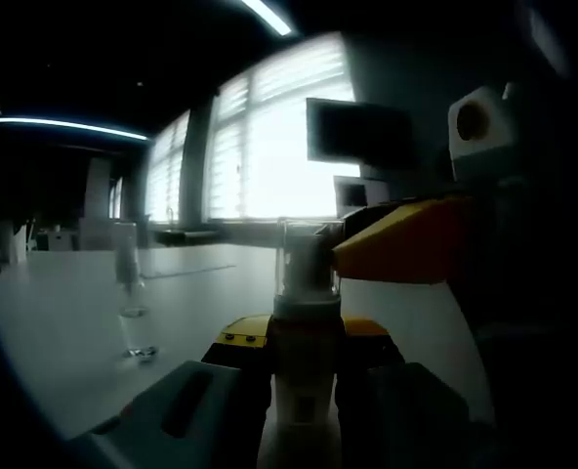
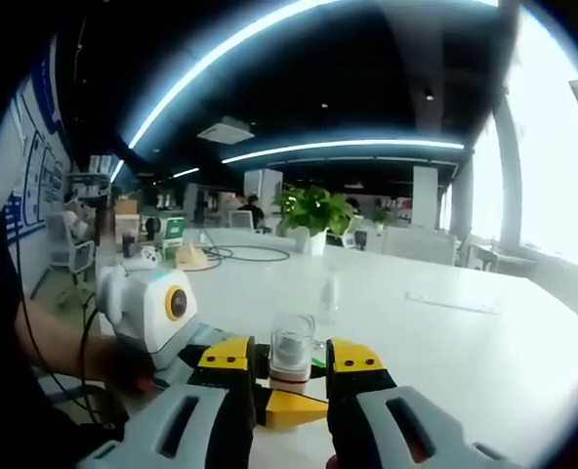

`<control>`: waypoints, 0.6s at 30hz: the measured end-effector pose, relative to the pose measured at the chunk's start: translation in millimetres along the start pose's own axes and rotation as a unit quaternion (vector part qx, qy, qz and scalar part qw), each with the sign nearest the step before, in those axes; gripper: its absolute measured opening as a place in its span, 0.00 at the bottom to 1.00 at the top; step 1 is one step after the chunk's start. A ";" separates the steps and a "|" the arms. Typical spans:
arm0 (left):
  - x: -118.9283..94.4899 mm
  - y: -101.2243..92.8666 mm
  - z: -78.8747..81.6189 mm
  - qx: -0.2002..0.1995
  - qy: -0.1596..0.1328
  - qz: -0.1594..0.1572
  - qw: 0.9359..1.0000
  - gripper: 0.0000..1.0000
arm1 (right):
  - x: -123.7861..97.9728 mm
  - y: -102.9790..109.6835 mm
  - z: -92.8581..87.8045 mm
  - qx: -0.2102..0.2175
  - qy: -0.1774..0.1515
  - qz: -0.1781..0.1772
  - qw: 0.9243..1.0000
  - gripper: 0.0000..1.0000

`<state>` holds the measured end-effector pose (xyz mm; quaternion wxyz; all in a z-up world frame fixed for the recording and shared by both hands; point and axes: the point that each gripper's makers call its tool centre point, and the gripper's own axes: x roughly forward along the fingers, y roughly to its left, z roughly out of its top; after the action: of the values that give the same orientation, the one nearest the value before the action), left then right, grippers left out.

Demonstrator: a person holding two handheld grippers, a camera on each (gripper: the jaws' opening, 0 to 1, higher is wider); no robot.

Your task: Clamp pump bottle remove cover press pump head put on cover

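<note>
Low centre of the left gripper view, the left tongs (image 1: pixel 304 366) are clamped tight on the pump bottle (image 1: pixel 304 376), yellow-tipped jaws pressing its pale body from both sides, the bottle standing upright between them. Its clear cover (image 1: pixel 307 262) sits on top, centre frame. From the right, the other tongs' yellow jaw reaches in and meets that cover at its side.

Over to the right gripper view: the right tongs (image 2: pixel 291 376) sit at bottom centre, jaws spread on either side of the clear cover (image 2: pixel 291 352), not pinching it that I can see, daylight showing on each side. Below the cover, the left tongs' yellow jaw pokes through, and a hand (image 2: pixel 123 363) grips that tool at lower left.

The white desk (image 1: pixel 64 322) stretches wide. A slim clear item (image 1: pixel 130 293), glassy, stands on it left of centre in the left gripper view. A potted plant (image 2: pixel 313 213) sits far back, centre of the right gripper view.
</note>
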<state>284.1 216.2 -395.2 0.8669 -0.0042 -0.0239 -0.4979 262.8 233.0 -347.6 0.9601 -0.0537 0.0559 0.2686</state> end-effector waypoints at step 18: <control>-0.6 1.8 -0.7 -0.003 0.000 0.003 1.000 0.15 | -7.8 -8.4 13.9 0.013 -0.034 0.001 0.999 0.25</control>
<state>285.3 217.6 -395.9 0.8684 -0.0066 -0.0221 -0.4953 261.6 223.8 -332.1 0.9618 -0.0325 0.0268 0.2706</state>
